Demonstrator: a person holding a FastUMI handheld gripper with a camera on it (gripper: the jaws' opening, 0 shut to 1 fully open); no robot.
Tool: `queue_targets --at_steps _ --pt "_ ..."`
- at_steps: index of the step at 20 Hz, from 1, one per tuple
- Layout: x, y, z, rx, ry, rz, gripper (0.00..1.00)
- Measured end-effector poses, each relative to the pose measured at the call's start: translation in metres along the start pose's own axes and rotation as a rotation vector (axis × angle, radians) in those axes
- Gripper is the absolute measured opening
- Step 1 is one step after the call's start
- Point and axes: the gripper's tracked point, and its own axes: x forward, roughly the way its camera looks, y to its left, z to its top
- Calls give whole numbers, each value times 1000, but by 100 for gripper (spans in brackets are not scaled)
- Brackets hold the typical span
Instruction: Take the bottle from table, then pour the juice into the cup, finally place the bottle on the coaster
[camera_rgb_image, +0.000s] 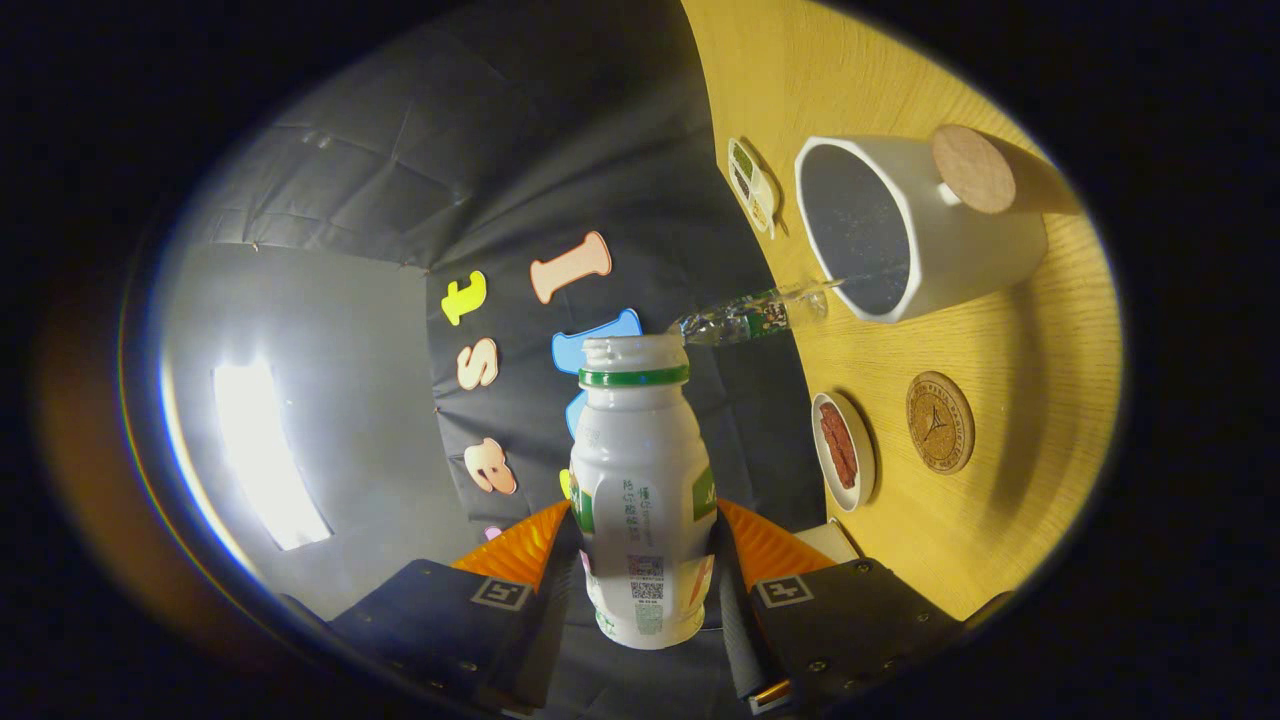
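- Between the tongs (645, 580), bottle (640, 480) clamped, lifted, tipped sideways: take done.
- Centre right, juice stream (760, 312) arcs into cup (900, 225) on table (1000, 480): pour underway.
- Lower right, coaster (940, 421) bare: placing left.

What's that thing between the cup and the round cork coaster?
Bare wooden table lies between the cup and the coaster in the gripper view. The fingers grip the bottle.

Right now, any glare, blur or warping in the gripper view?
Gripper view: a bright light panel blows out on the booth wall; fisheye bends the table edge and the view is rolled sideways; bottle between the fingers is sharp; cup throws a soft shadow; coaster readable.
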Motion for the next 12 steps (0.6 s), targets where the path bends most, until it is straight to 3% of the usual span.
queue_targets --at_steps 12 --pt "0 2 0 31 -14 1 66"
